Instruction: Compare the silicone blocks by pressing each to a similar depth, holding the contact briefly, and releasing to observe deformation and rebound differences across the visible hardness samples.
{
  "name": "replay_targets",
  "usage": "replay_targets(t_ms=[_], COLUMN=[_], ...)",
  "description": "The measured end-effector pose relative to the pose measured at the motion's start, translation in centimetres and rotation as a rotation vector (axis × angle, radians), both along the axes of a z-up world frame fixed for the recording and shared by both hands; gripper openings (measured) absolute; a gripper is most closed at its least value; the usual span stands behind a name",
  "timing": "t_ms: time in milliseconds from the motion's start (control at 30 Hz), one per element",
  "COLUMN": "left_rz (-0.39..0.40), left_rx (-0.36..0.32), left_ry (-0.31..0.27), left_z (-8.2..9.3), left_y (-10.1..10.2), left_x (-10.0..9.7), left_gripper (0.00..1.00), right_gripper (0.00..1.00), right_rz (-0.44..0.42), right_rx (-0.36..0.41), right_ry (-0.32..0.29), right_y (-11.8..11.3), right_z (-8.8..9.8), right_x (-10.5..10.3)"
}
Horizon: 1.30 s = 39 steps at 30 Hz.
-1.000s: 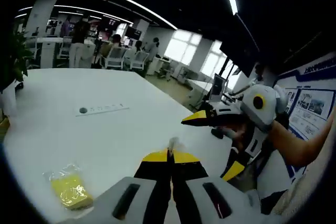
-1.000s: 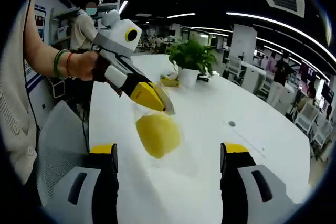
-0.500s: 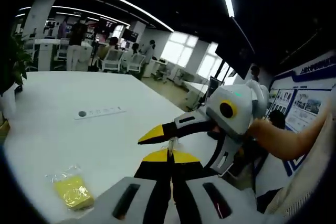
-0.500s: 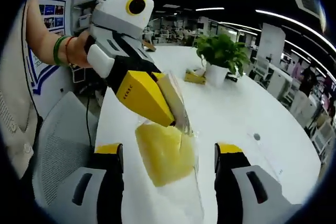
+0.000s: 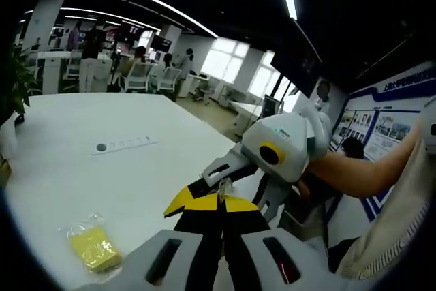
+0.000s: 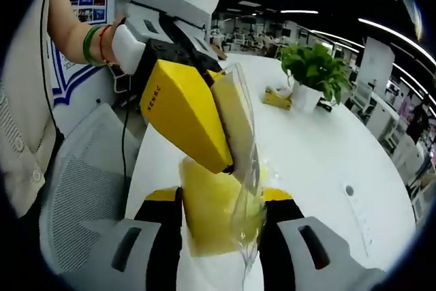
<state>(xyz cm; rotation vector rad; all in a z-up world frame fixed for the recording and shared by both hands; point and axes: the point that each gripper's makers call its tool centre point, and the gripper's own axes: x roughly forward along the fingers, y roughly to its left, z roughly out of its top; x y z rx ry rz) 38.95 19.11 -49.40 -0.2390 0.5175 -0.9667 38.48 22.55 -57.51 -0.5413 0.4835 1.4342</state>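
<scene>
A: Silicone block [image 6: 214, 206], yellow and inside a clear plastic bag [image 6: 246, 168] — where is it right now?

B: Held up off the white bench [image 6: 300, 148], between the two fingers of the right gripper [image 6: 219, 219]. Those fingers are closed in against its sides, squeezing it through the bag.

A: And the left gripper [image 6: 228, 158]?

B: It comes in from the upper left of the right gripper view, fingers clenched on the top of the bag. My guess is it hangs the bag so the block sits square for the squeeze, steadying it against the press.

A: Does the left gripper view agree?

B: Yes. Its own fingers [image 5: 204, 204] meet tip to tip with a scrap of plastic poking out, and the right gripper's body [image 5: 276, 151] sits just beyond them.

A: Any other samples?

B: A second yellow block [image 5: 93, 249], also bagged, lies on the bench at near left, well apart from the grippers. It looks like the next one to compare.

A: What else is on the bench?

B: A potted plant [image 6: 315, 73] at the far end, and a flat power strip [image 5: 126, 144].
</scene>
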Motion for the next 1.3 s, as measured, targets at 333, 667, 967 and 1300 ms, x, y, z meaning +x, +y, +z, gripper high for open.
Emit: replay_targets(t_ms=[333, 667, 967, 1300], left_rz=[-0.062, -0.082, -0.089, -0.110], left_rx=[0.035, 0.055, 0.051, 0.065], left_ry=[-0.048, -0.074, -0.061, -0.086], left_z=[-0.1, -0.2, 0.2, 0.8], left_y=[-0.3, -0.7, -1.4, -2.1], left_x=[-1.6, -2.1, -2.3, -2.3], left_gripper=[0.00, 0.00, 0.00, 0.00], right_gripper=[0.19, 0.14, 0.13, 0.13], right_rz=[-0.022, -0.055, -0.083, -0.103], right_rx=[0.007, 0.009, 0.067, 0.063], right_ry=[0.010, 0.067, 0.055, 0.024], right_y=[-0.2, -0.5, -0.9, -1.6], right_z=[-0.1, -0.3, 0.3, 0.9], right_x=[-1.1, -1.8, -1.9, -1.7])
